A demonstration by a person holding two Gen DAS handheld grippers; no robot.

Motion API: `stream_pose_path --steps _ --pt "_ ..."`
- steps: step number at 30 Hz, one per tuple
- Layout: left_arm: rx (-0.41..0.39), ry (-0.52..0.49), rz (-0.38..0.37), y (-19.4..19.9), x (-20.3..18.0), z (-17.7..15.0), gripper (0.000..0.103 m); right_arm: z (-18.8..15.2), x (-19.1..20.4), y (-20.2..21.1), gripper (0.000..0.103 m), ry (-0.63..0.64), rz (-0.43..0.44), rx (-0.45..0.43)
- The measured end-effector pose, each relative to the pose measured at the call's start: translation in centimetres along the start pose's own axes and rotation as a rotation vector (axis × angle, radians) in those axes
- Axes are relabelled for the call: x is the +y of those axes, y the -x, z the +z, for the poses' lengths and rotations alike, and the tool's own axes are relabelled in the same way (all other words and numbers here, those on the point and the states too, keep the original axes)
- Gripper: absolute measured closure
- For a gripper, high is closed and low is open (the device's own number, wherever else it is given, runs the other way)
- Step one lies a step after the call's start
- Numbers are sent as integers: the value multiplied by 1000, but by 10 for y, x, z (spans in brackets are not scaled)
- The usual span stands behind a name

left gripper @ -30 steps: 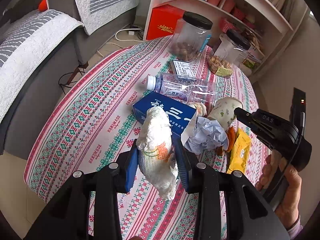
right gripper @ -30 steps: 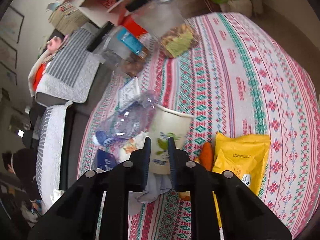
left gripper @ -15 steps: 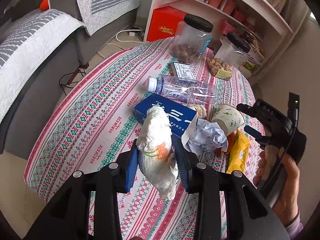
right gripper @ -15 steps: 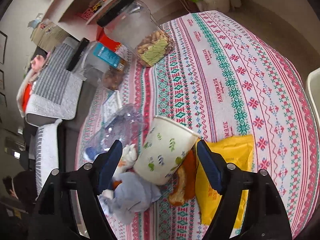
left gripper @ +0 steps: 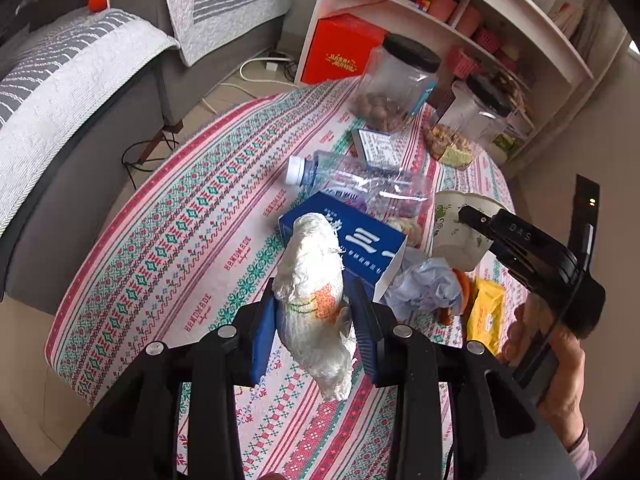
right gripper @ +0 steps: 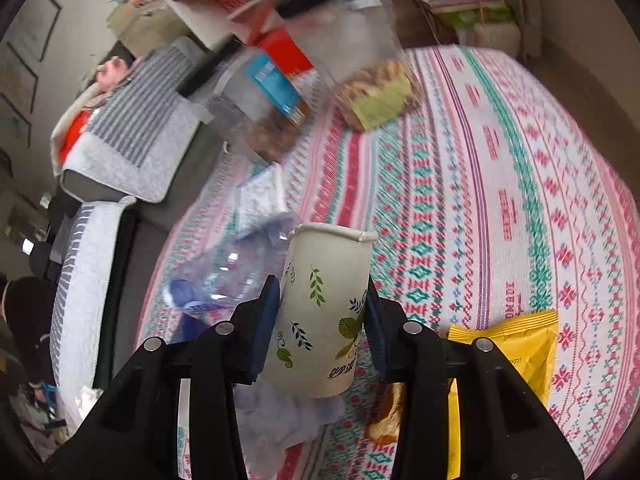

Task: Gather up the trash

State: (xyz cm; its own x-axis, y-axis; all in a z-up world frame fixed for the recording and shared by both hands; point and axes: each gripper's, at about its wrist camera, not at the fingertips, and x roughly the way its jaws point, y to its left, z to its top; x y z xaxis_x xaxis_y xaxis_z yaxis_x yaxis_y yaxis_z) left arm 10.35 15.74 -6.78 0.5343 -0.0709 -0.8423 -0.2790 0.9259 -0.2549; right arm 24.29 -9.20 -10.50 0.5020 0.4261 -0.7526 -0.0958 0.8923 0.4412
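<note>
Patterned table [left gripper: 168, 232] under bottle [left gripper: 360, 184], box [left gripper: 352, 240]

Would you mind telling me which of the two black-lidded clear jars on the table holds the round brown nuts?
The taller jar, nearer the red box; round brown nuts cover its bottom. The other jar holds paler, mixed snacks.

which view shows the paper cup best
The right wrist view: the paper cup fills the centre, its rim and leaf print plain, gripped between the right tool fingers. In the left wrist view the right tool covers part of it, leaving the rim and some wall.
</note>
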Motion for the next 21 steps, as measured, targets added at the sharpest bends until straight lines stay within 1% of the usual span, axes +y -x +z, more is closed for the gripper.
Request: stream_pose_path --steps 5,12,21 --pt "-64 -13 -5 15 -5 4 67 -5 19 40 65 76 42 -56" --pt "-122 -36 -8 26 -16 5 67 -20 26 84 64 132 83 -107" --pt "-171 -92 -2 27 -46 -1 67 -35 27 114 64 209 44 -156"
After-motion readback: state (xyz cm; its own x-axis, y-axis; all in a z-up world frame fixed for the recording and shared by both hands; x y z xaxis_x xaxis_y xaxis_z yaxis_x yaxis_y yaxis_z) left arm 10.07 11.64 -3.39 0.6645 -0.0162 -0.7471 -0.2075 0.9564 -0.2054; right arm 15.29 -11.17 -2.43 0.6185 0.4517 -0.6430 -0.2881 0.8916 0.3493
